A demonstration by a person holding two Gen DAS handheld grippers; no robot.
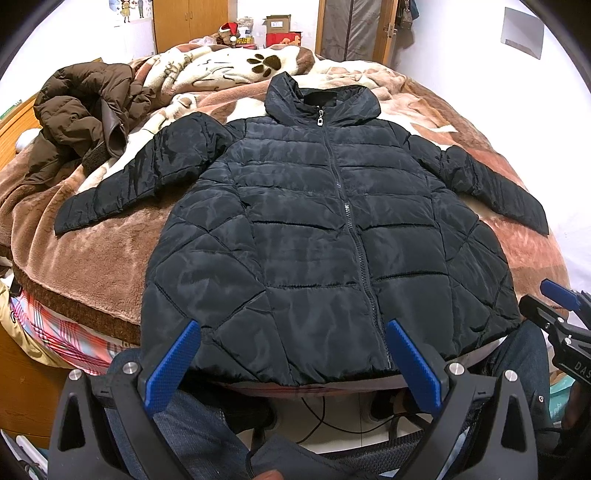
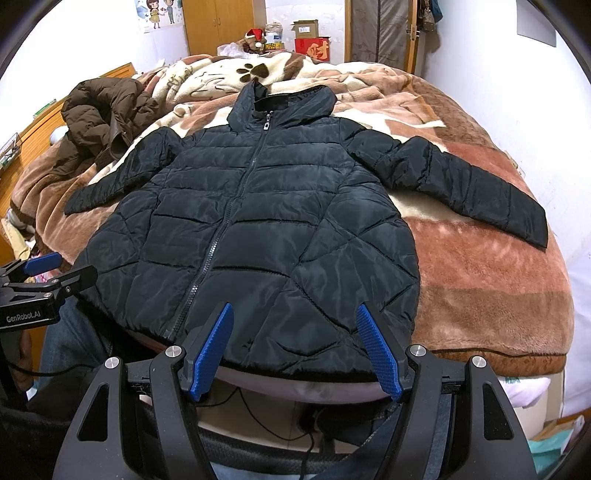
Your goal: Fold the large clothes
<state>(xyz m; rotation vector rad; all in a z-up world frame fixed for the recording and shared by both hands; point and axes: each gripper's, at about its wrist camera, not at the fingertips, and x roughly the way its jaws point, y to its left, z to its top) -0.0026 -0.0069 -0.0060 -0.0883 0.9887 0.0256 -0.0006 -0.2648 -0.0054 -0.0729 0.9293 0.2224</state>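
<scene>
You had the black quilted puffer jacket (image 1: 317,229) spread flat and face up on the bed, on top of the brown and cream plush blanket (image 1: 92,254). Its front zipper was closed up to the collar, where the silver zipper pull (image 1: 320,119) hung, and the hood lay at the far end. Both sleeves reached outward: the left sleeve (image 1: 140,177) angled down toward the near left, and the right sleeve (image 2: 476,188) stretched toward the right side of the bed. The jacket's hem hung slightly over the near edge of the bed, just in front of you.

Your left gripper (image 1: 291,365) hovered at the near hem, left of the zipper line, with its blue ribbed fingers (image 1: 173,365) spread wide and grasping nothing. Your right gripper (image 2: 295,350) was held the same way over the right half of the hem, its blue fingers (image 2: 378,350) released and apart, with no cloth between them. Whether any fingertip touched the hem, you could not tell from these views.

A crumpled brown padded coat (image 1: 85,118) lay in a heap at the far left of the bed, well apart from the black jacket's body and near its left sleeve. Beyond the bed stood a wooden wardrobe (image 2: 221,26), a red box (image 2: 313,50) and an open cardboard box (image 2: 304,27). Your blue-jeaned legs (image 1: 207,428) showed below the grippers.
</scene>
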